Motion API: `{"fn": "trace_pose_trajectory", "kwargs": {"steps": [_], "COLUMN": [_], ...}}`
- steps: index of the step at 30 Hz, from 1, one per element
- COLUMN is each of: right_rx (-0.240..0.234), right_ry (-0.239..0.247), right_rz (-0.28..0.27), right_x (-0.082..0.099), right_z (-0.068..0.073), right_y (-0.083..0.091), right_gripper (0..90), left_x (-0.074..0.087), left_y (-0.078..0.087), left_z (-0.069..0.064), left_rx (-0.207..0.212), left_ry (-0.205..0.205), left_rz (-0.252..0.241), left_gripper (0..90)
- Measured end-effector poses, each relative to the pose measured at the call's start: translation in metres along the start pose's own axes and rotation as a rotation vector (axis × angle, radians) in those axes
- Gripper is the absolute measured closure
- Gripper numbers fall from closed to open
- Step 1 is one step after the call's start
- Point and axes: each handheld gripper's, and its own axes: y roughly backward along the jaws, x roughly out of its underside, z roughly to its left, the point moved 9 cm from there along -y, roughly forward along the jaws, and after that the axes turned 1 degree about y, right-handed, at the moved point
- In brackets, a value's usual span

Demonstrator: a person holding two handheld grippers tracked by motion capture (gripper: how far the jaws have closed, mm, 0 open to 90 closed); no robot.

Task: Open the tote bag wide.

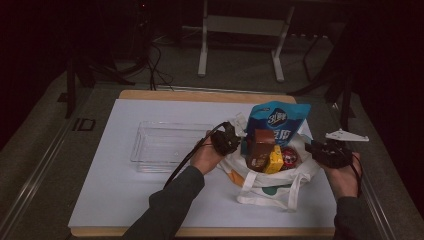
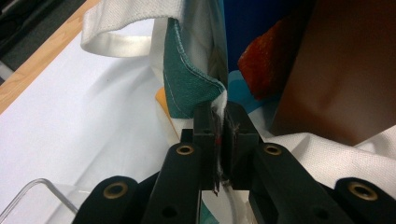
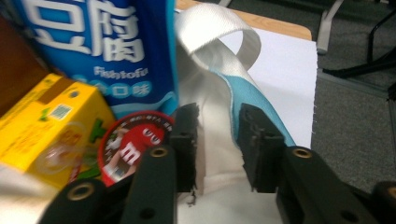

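The tote bag (image 1: 272, 172) lies on the white sheet of the worktop (image 1: 125, 200), right of centre, with its mouth spread toward the far edge and its handles (image 1: 290, 192) trailing toward the person, so its long axis runs roughly from near to far. It is still full: a blue snack pouch (image 1: 276, 122) stands tallest at the back, a brown carton (image 1: 260, 149) leans in front of it, and a yellow box (image 1: 274, 159) and a round red candy tub (image 1: 290, 157) sit low at the mouth. The clear tray (image 1: 167, 145) to the bag's left holds nothing, so as I judge it the unpacking has not begun; what is done is the opening of the bag, and lifting the goods out remains. The left gripper (image 1: 227, 140) has its fingers (image 2: 205, 135) closed tight on the bag's left rim, a fold of white and green cloth (image 2: 187, 88) pinched between them in the left gripper view. The right gripper (image 1: 325, 150) is at the bag's right rim; its fingers (image 3: 184, 144) stand apart, with the light blue edged cloth (image 3: 233, 100) lying loose between them and not pressed, so that side looks released.
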Motion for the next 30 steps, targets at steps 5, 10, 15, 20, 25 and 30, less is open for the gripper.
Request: {"fn": "trace_pose_trajectory", "kwargs": {"steps": [5,10,15,20,25,30], "right_rx": [-0.026,-0.043,-0.071,-0.124,-0.158,-0.189], "right_ry": [0.010,0.062,0.058,0.093,0.100,0.087], "right_rz": [-0.030,-0.060,-0.102,-0.110,-0.078,-0.050], "right_x": [0.006,0.020,0.033,0.048,0.059,0.066], "right_z": [0.010,0.027,0.037,0.050,0.060,0.072], "right_y": [0.015,0.034,0.055,0.071,0.060,0.038], "right_gripper": [66.9,70.3,69.1,68.7,65.4,72.6], "left_x": [0.001,0.001,0.001,0.001,0.001,0.002], "left_y": [0.001,0.001,0.001,0.001,0.000,-0.001], "left_z": [0.001,0.001,0.001,0.001,0.001,0.003], "left_rx": [0.005,0.005,0.004,0.004,0.003,-0.003], "left_ry": [0.002,0.000,0.000,0.001,0.000,0.007], "left_rz": [-0.002,-0.002,-0.002,-0.001,0.002,0.009], "left_gripper": [85.1,85.1,85.2,85.2,85.4,85.6]}}
